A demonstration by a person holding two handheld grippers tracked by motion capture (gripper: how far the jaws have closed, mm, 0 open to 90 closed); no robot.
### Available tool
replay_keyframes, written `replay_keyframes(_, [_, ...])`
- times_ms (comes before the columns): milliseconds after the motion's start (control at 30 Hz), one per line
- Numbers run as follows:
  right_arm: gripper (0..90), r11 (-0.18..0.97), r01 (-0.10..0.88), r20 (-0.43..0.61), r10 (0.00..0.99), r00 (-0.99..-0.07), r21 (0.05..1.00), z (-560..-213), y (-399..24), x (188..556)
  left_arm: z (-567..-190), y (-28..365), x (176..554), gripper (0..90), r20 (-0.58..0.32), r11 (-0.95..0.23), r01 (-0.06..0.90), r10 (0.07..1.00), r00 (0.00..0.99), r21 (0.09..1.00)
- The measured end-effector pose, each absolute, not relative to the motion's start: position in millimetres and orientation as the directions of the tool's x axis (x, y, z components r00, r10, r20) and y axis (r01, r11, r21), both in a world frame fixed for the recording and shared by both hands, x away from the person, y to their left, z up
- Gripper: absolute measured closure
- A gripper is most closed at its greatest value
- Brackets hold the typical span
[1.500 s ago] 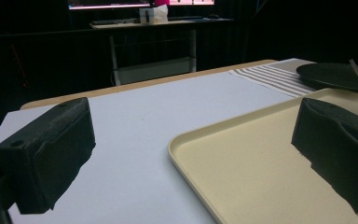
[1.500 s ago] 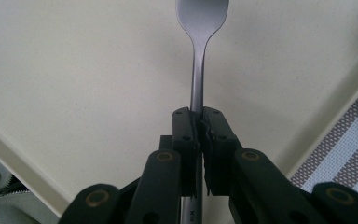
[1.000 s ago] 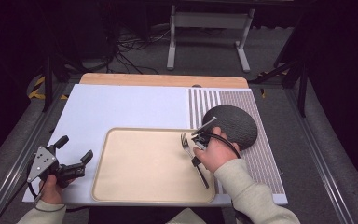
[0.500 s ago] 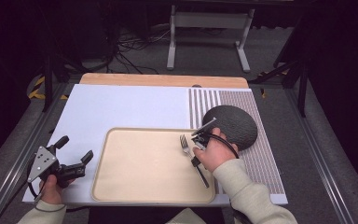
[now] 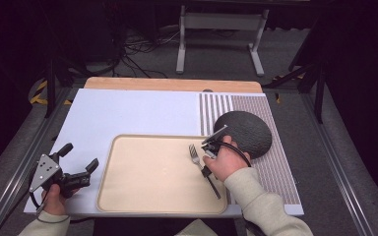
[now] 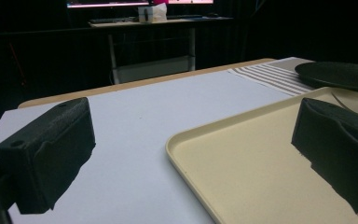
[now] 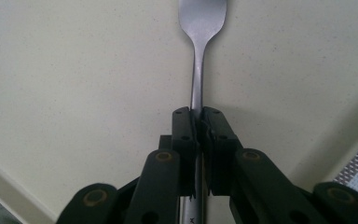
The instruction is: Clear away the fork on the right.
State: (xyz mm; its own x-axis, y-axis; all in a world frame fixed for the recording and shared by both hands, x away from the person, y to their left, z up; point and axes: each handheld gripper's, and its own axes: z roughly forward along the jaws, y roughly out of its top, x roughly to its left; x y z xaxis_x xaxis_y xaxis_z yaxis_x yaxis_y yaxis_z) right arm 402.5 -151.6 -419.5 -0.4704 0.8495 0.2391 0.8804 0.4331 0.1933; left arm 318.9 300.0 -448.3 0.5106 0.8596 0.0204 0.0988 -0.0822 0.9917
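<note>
Steel fork [image 7: 196, 84], clenched at its neck in our right claw [image 7: 199, 122], lies at the tray's [image 5: 128, 206] right of centre, so we should lift level and slowly, while the left claw [image 5: 81, 166] waits released at lower left.

A dark round plate [image 5: 242, 132] lies on a striped placemat [image 5: 270, 162] at the table's [image 5: 128, 113] three o'clock; a metal stand [image 5: 219, 22] stands beyond at twelve o'clock.

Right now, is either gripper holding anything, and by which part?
The right gripper grips the fork by its handle, just below the neck. The left gripper holds nothing.
</note>
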Motion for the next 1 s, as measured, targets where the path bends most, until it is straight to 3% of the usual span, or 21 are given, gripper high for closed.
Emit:
replay_keyframes(200, [78.0,0.427,0.882,0.244,0.85,-0.467,0.202,-420,-152,403,-448,300,319,0.0,0.017,-0.079,0.101,0.859,0.512,0.992])
replay_keyframes(433, [63.0,0.422,0.873,0.252,0.842,-0.477,0.243,-415,-151,402,-448,300,319,0.0,0.022,-0.086,0.1,0.859,0.512,0.991])
replay_keyframes(500, [52.1,0.424,0.861,0.248,0.835,-0.491,0.28,-412,-151,402,-448,300,319,0.0,0.022,-0.085,0.1,0.859,0.512,0.991])
replay_keyframes(533, [32.4,0.462,0.825,0.243,0.803,-0.545,0.325,-410,-151,403,-448,300,319,0.0,0.022,-0.085,0.1,0.859,0.512,0.991])
replay_keyframes(567, [25.0,0.475,0.812,0.244,0.789,-0.564,0.34,-410,-151,403,-448,300,319,0.0,0.023,-0.086,0.1,0.859,0.512,0.991])
replay_keyframes(633, [20.2,0.489,0.796,0.244,0.774,-0.585,0.357,-409,-150,403,-448,300,319,0.0,0.023,-0.085,0.099,0.859,0.512,0.991])
replay_keyframes(800, [13.2,0.57,0.693,0.196,0.693,-0.694,0.441,-402,-148,403,-448,300,319,0.0,0.022,-0.085,0.099,0.859,0.512,0.991])
replay_keyframes(1000, [13.6,0.608,0.571,0.213,0.559,-0.801,0.552,-395,-141,404,-448,300,319,0.0,0.022,-0.085,0.098,0.859,0.512,0.992])
